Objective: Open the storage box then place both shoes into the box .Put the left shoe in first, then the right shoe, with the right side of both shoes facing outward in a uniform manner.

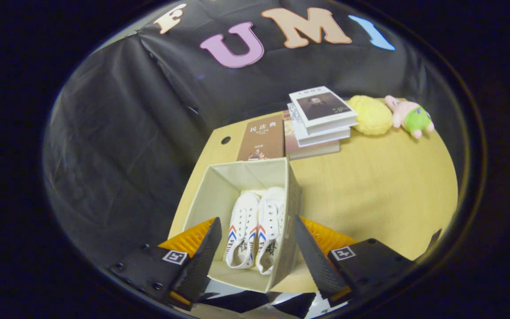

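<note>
An open beige fabric storage box (219,186) stands on the wooden table (379,195), directly below and between my fingers. Two white canvas shoes lie inside it side by side on their sides, toes pointing away from me: one shoe (242,230) on the left, the other shoe (272,226) against the box's right wall. Both show red and blue chevron stripes and printed heel marks. My gripper (257,246) hovers above the box's near end, open, with nothing between its fingers.
Beyond the box lie a brown book (261,137) and a stack of books (321,119). A yellow plush (372,115) and a pink and green plush toy (412,117) sit at the table's far right. Black cloth wall hangs behind and to the left.
</note>
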